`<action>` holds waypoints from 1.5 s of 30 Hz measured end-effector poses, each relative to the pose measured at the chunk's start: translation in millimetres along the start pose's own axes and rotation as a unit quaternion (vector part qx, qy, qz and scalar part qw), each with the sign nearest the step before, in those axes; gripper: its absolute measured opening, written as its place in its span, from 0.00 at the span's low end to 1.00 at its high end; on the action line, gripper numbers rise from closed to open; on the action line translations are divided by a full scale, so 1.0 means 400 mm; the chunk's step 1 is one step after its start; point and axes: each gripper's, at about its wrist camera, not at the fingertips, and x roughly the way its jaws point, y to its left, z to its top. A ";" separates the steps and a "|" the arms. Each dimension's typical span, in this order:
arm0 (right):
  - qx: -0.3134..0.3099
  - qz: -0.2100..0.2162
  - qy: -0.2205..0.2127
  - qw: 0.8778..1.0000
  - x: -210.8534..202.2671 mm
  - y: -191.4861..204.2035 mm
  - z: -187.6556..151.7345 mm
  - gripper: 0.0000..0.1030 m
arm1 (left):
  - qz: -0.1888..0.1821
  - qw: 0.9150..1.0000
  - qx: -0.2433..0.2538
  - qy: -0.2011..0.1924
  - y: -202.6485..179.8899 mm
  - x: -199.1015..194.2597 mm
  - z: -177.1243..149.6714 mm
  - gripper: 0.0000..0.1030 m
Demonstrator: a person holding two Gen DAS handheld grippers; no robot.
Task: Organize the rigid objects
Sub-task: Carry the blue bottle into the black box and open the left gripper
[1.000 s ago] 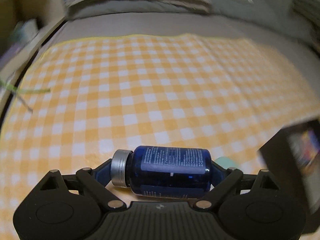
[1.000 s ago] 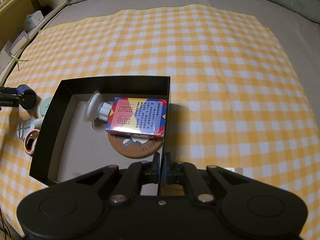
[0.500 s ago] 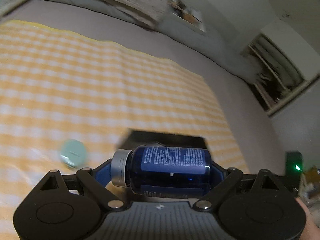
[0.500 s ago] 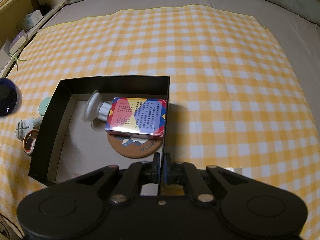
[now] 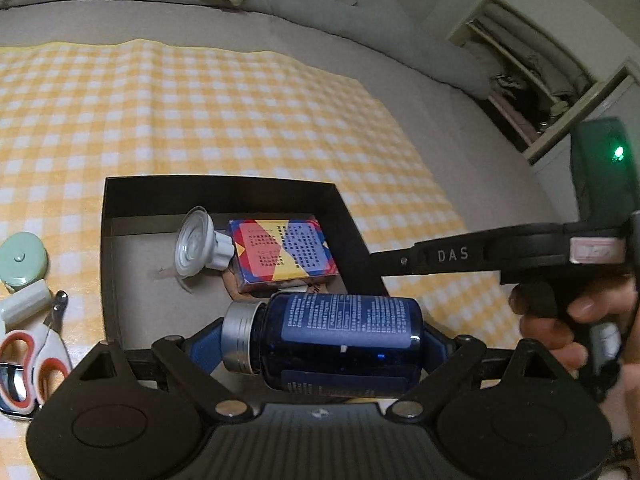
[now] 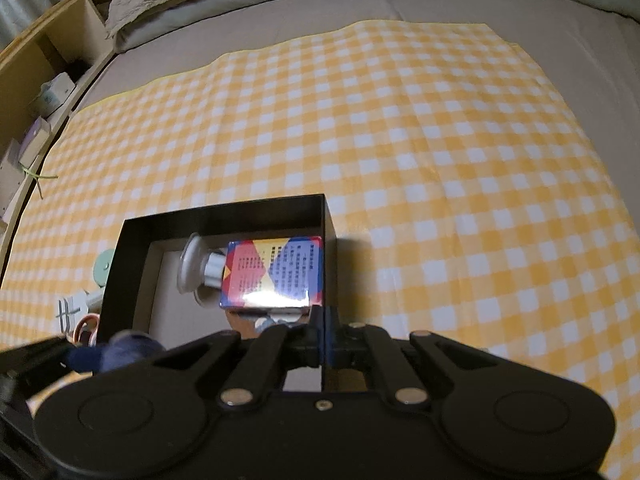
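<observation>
Left gripper (image 5: pixel 320 344): jaws spread wide, clamped end to end on one blue bottle (image 5: pixel 340 344).
Bottle position: lying crosswise between the pads, silver cap toward the left pad, held above the near part of the black box (image 5: pixel 224 188).
Right gripper (image 6: pixel 324 344): jaws fully closed, pinching the box's right wall.
Box contents: one patterned carton (image 5: pixel 280 252), one white suction cup (image 5: pixel 196 246), one cork coaster, mostly covered.
Outside box, left: one pair of scissors (image 5: pixel 36 360), one green round case (image 5: pixel 22 256).
</observation>
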 end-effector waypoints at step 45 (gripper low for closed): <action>-0.010 -0.020 0.026 0.999 0.077 0.025 0.045 0.03 | 0.030 0.998 0.003 0.054 -0.063 0.027 -0.040 1.00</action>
